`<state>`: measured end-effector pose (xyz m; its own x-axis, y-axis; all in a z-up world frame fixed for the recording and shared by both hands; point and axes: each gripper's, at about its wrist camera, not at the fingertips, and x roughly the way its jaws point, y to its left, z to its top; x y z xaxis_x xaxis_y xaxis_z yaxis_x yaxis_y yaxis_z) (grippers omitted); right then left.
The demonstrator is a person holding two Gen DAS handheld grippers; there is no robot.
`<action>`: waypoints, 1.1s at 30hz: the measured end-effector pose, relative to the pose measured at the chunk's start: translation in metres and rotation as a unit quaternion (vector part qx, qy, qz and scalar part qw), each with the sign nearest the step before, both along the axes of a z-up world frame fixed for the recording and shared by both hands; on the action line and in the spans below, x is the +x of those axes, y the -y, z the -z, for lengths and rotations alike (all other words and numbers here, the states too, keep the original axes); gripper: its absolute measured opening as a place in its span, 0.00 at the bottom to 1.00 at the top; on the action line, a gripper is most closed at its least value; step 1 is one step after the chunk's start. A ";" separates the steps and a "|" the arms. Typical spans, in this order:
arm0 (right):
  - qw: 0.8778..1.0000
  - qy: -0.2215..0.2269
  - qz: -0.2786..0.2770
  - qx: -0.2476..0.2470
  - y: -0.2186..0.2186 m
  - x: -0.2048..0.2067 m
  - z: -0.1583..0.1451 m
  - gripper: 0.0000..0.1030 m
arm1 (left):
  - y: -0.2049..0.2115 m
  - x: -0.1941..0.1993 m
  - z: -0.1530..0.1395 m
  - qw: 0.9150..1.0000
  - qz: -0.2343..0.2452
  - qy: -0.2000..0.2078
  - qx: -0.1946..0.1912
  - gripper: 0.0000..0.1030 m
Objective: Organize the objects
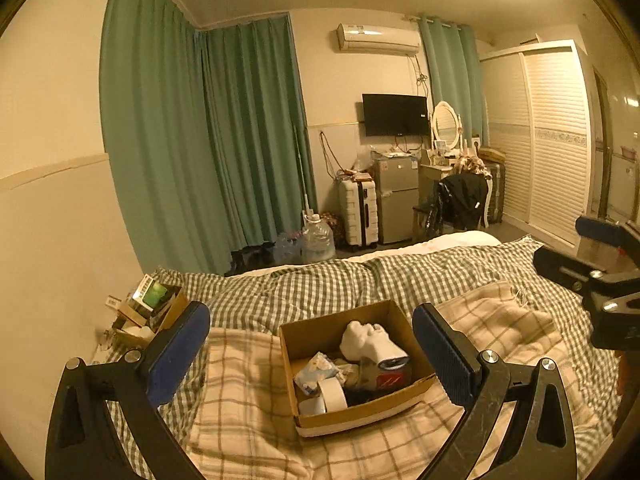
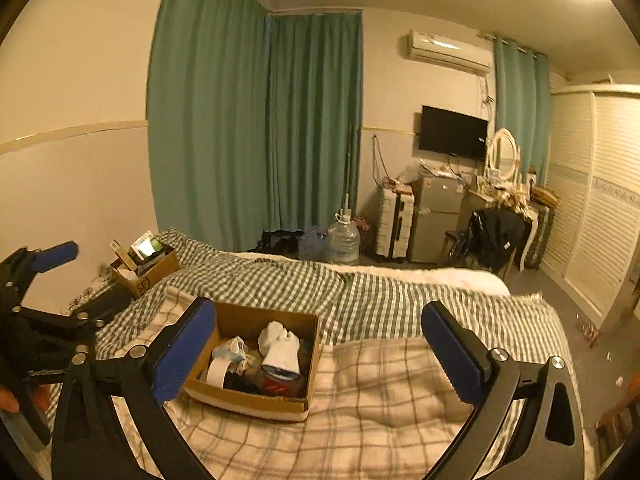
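Right gripper [image 2: 318, 354]: jaws spread wide, nothing between the blue pads, raised above the bed.
Left gripper [image 2: 60, 280]: at the left edge, jaws apart, empty.
Cardboard box [image 2: 248, 398]: open, on the plaid blanket [image 2: 380, 400], holding a white glove [image 2: 280, 346], a tape roll [image 2: 218, 372] and crumpled items.
Second box [image 2: 154, 270]: against the wall, well apart, full of packages.
Bed cover [image 2: 360, 284]: green checked.
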<state>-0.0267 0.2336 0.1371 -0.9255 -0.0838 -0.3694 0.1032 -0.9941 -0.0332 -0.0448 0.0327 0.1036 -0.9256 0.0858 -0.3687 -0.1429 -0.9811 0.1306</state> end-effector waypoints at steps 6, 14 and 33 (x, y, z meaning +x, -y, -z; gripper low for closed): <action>1.000 0.003 0.005 0.010 0.012 -0.012 0.050 1.00 | 0.010 0.003 0.043 1.000 -0.006 0.014 0.025 1.00; 1.000 0.020 0.013 0.007 0.022 -0.025 0.111 1.00 | 0.025 -0.003 0.096 0.997 -0.056 0.043 0.035 1.00; 0.999 0.023 0.030 0.002 0.015 -0.027 0.122 1.00 | 0.024 -0.004 0.116 0.995 -0.067 0.064 0.034 1.00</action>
